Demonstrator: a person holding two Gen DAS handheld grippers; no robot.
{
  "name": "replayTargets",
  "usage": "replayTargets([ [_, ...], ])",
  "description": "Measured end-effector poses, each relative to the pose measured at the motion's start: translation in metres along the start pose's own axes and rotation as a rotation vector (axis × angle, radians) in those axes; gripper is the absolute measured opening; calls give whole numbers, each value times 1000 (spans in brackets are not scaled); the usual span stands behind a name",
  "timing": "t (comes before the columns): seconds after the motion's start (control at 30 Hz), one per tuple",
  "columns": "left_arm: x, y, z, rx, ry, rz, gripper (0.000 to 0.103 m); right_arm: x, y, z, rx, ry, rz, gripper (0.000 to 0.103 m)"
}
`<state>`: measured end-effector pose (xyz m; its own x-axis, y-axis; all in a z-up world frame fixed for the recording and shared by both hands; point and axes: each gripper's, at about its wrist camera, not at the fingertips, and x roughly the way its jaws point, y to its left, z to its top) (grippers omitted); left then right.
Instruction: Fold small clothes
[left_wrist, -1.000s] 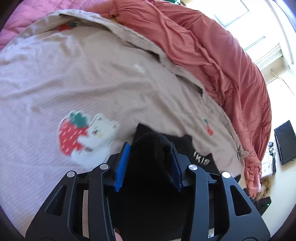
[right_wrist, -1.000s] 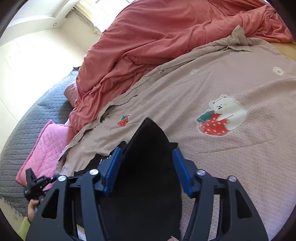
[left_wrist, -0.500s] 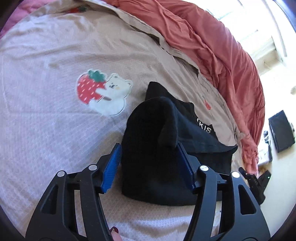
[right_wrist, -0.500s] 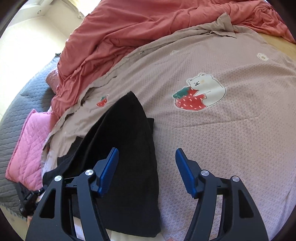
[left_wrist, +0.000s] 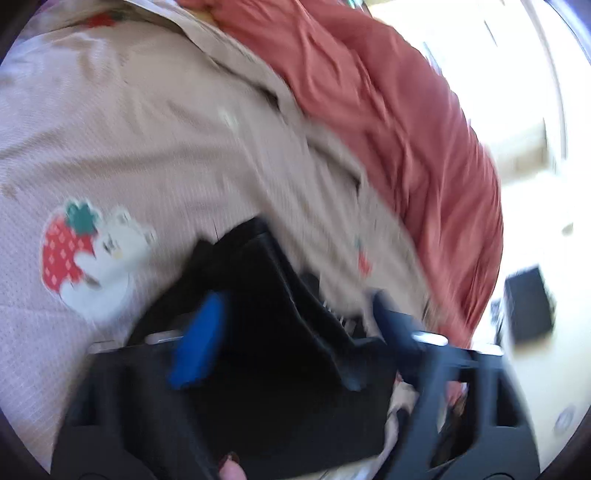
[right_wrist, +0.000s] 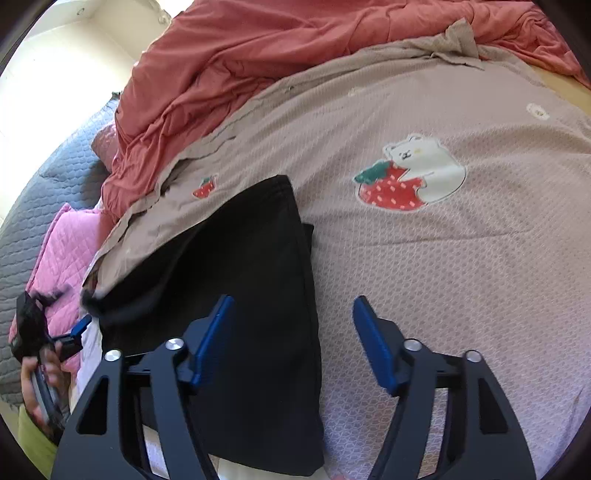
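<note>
Spreading apart in the right wrist view, the right gripper (right_wrist: 291, 339) has its blue pads opening with nothing pressed between them; the left pad (right_wrist: 212, 338) hangs over the black garment (right_wrist: 258, 280) while the right pad stands over bare bedspread (right_wrist: 461, 277). The garment lies folded on the bedspread, its straight edge running up between the two pads to a corner near a small strawberry print (right_wrist: 204, 187). In the left wrist view (badly blurred) the left gripper (left_wrist: 295, 332) is also opening, its pads wide apart, and the black garment (left_wrist: 266, 295) sits between them without either pad pressing on it. At the left edge of the right wrist view a hand (right_wrist: 40, 387) holds the other gripper beside a pink quilted pillow (right_wrist: 55, 251). Farther out, a bear hugging a large strawberry (right_wrist: 410, 173) is printed on the beige bedspread, well apart from the garment. Beyond it a rumpled salmon-red blanket (right_wrist: 295, 48) is heaped along the far side of the bed, with a grey quilted cover (right_wrist: 44, 184) at the left.
</note>
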<state>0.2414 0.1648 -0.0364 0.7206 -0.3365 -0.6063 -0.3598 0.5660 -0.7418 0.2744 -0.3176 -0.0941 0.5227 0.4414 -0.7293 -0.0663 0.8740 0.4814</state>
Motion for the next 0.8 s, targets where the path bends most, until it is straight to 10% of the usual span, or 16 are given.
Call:
replayTargets([
  [0.53, -30, 50, -64, 262, 40, 306, 78, 3, 14, -15, -69, 85, -10, 68],
  [0.8, -14, 41, -84, 364, 78, 320, 75, 5, 26, -33, -156, 123, -48, 68],
])
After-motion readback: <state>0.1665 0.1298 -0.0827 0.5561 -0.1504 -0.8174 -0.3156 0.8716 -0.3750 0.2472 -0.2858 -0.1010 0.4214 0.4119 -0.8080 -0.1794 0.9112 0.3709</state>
